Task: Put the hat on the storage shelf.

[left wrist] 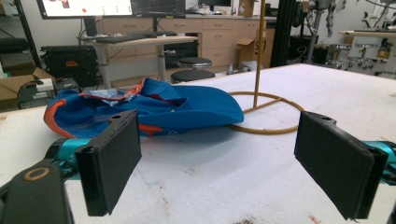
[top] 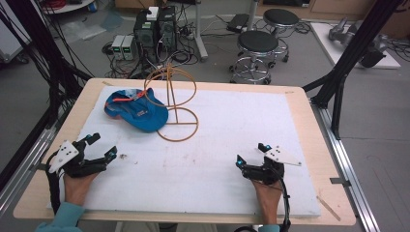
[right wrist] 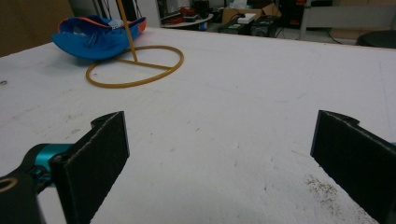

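Two grippers sit low at the near edge of the white, slightly scuffed surface (top: 203, 159), left gripper (top: 104, 147) and right gripper (top: 250, 153) both with jaws spread wide, holding nothing. Far left, a floppy blue fabric cap (top: 138, 110) with orange trim lies against the round base of a thin yellow wire stand (top: 175, 104).
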`<state>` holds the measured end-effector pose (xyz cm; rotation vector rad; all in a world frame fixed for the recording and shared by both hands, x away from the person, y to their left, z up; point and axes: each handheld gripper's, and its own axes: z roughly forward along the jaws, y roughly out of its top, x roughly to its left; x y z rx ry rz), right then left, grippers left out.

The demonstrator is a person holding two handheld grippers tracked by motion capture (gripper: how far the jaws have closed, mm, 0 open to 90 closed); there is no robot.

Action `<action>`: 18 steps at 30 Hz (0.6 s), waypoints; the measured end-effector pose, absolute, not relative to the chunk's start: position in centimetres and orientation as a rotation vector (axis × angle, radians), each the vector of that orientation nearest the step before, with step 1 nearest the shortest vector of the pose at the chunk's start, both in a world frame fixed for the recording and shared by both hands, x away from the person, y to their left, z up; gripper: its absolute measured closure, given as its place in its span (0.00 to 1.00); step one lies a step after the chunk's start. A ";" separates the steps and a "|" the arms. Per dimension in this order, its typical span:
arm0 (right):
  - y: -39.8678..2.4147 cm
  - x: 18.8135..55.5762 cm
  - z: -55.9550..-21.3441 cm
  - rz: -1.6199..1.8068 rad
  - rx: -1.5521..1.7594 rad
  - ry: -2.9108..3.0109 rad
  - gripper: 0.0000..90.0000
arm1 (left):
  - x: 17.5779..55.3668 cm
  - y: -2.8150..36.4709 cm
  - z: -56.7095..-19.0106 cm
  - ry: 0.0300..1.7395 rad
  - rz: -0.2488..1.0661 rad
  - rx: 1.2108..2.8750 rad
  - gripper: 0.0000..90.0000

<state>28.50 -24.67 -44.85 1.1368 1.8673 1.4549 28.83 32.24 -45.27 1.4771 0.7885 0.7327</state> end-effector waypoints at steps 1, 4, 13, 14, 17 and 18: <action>-24.7 28.5 -44.9 1.457 1.139 1.868 0.04 | 28.9 32.3 -45.3 0.795 0.723 1.471 0.17; -24.7 28.5 -44.9 1.465 1.143 1.868 0.04 | 28.9 32.4 -45.3 0.797 0.717 1.468 0.17; -24.9 28.6 -44.9 1.477 1.160 1.860 0.04 | 29.2 32.3 -45.2 0.832 0.715 1.487 0.17; -24.8 28.6 -44.9 1.465 1.146 1.864 0.04 | 29.2 32.2 -45.1 0.838 0.716 1.489 0.17; -24.7 28.5 -44.8 1.464 1.149 1.868 0.04 | 29.3 32.3 -45.1 0.843 0.711 1.485 0.17; -24.8 28.6 -44.9 1.464 1.145 1.865 0.04 | 29.3 32.3 -45.1 0.846 0.706 1.484 0.17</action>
